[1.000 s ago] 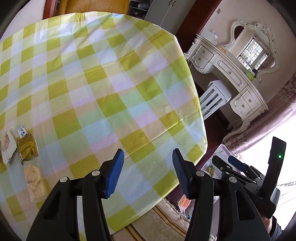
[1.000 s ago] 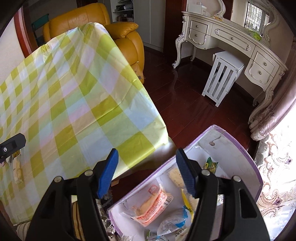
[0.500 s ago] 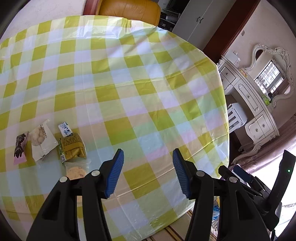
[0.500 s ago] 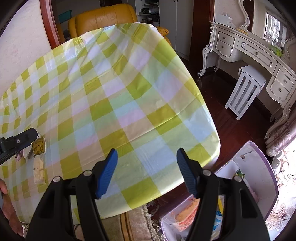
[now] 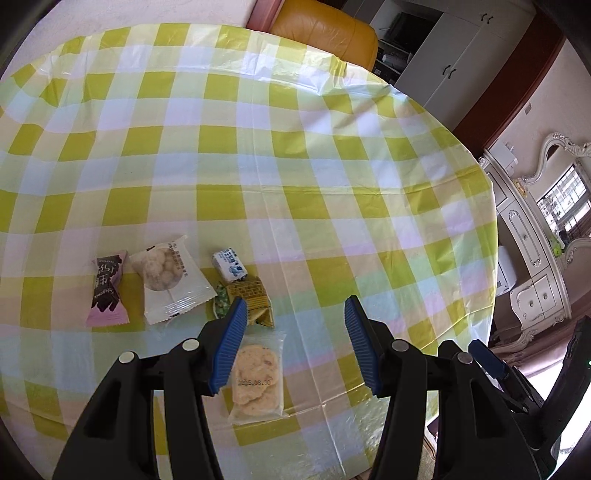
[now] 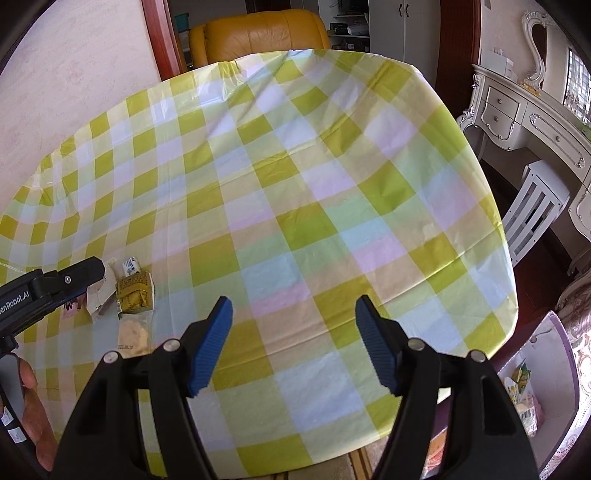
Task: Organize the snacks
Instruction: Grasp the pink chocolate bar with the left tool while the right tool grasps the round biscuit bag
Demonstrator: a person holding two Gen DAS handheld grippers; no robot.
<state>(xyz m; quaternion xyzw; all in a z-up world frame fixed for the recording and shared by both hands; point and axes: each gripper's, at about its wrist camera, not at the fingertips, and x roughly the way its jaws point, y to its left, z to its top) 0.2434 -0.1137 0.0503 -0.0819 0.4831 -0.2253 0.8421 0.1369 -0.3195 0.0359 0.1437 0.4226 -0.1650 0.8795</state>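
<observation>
Several wrapped snacks lie in a cluster on the checked tablecloth: a pink and black packet, a white cookie packet, a small blue and white candy, a gold packet and a clear cracker packet. My left gripper hovers open just above the cracker packet, which lies under its left finger. My right gripper hangs over bare cloth to the right of the snacks; its jaws are opening with nothing between them. The left gripper's finger shows at the right wrist view's left edge.
A purple-rimmed box holding more snacks stands on the floor past the table's right edge. A yellow leather armchair sits behind the table. A white dressing table and white stool stand to the right. A person's hand holds the left gripper.
Both grippers have swung left from the table's right edge and the floor box to over the tabletop. The snack cluster now sits under the left gripper. The right jaws stand wider.
</observation>
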